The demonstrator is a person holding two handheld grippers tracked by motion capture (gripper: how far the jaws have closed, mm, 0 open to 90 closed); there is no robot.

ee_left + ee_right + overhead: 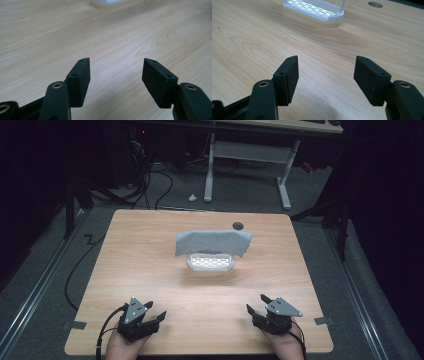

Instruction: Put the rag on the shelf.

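While nothing has been touched yet, your target sits mid-counter: a white slotted tray point(211, 263) with a grey cloth point(214, 243) draped over its far side, seemingly hung on a rail, though the high view is too coarse to be sure. You hold the left tongs point(156, 318) and right tongs point(256, 306) at the near edge of the counter point(150, 270), well apart from the tray, both spread wide and empty. By my judgement, everything is left to do.
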